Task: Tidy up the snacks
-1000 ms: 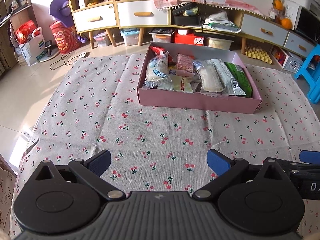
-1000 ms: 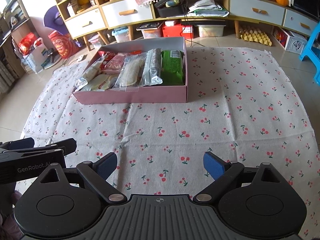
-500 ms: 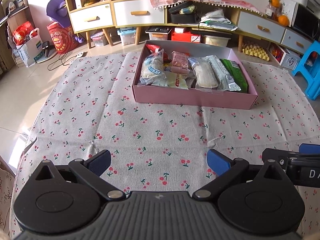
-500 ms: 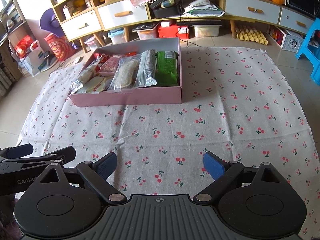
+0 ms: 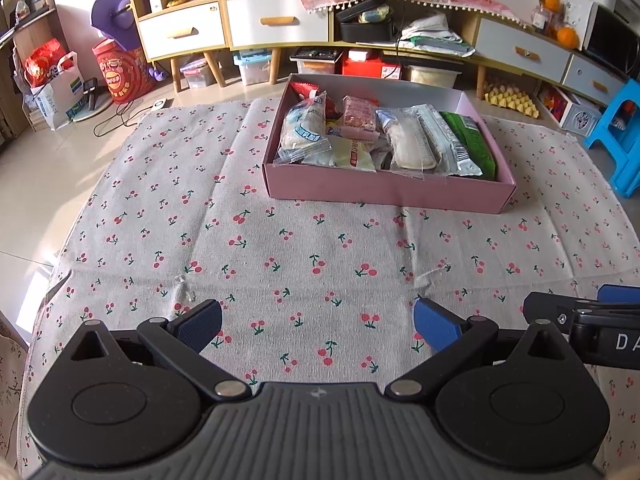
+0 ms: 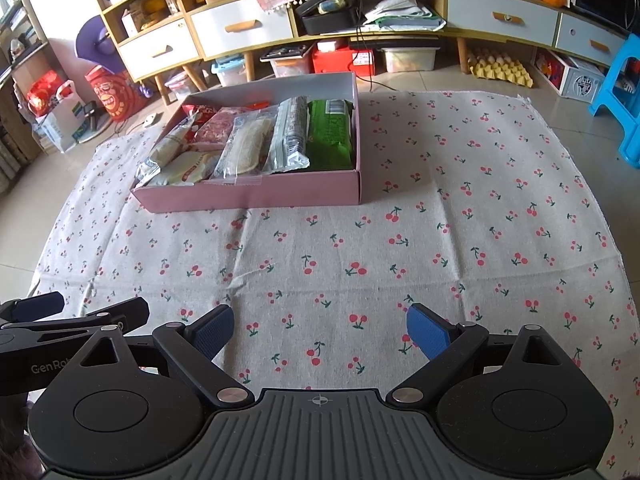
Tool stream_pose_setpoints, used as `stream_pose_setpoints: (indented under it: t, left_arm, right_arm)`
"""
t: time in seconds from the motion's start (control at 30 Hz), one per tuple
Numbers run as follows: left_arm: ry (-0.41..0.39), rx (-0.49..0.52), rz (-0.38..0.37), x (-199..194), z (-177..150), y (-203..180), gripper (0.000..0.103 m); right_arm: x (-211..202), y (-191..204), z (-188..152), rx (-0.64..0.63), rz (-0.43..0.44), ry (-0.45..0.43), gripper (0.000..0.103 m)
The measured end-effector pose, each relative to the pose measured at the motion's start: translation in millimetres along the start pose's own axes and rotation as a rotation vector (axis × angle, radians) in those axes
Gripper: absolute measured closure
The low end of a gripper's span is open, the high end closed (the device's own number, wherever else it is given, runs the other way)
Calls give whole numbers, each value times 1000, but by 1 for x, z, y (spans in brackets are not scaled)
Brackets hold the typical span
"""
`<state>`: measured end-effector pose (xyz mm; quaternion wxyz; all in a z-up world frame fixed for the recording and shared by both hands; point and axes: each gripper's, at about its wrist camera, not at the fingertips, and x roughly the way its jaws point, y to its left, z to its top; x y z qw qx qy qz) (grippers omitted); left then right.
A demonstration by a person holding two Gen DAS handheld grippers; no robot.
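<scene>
As both claws have drawn back from the pink box (image 5: 388, 192) | left claw (image 5: 316, 322), right claw (image 6: 320, 326): jaws apart, empty | snack packets (image 6: 256, 144) lie inside box at cherry-print cloth (image 5: 320, 264) far edge | judged near complete

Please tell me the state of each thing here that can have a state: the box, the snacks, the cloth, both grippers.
Pink cardboard box: lidless, filled.
Green snack packet: sealed, lying in the box.
Clear-wrapped pale snack: sealed, in the box.
Cherry-print cloth: spread flat, slightly creased.
Left gripper: open, empty.
Right gripper: open, empty.
</scene>
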<state>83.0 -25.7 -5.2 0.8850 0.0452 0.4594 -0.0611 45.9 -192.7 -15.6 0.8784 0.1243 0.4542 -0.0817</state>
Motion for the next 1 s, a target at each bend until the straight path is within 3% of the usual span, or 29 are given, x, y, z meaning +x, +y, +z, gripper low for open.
stream_pose_setpoints:
  t: [1.0]
  left_arm:
    - [19, 1, -2, 2, -2, 0, 1]
  right_arm:
    - [0, 1, 0, -5, -3, -4, 8]
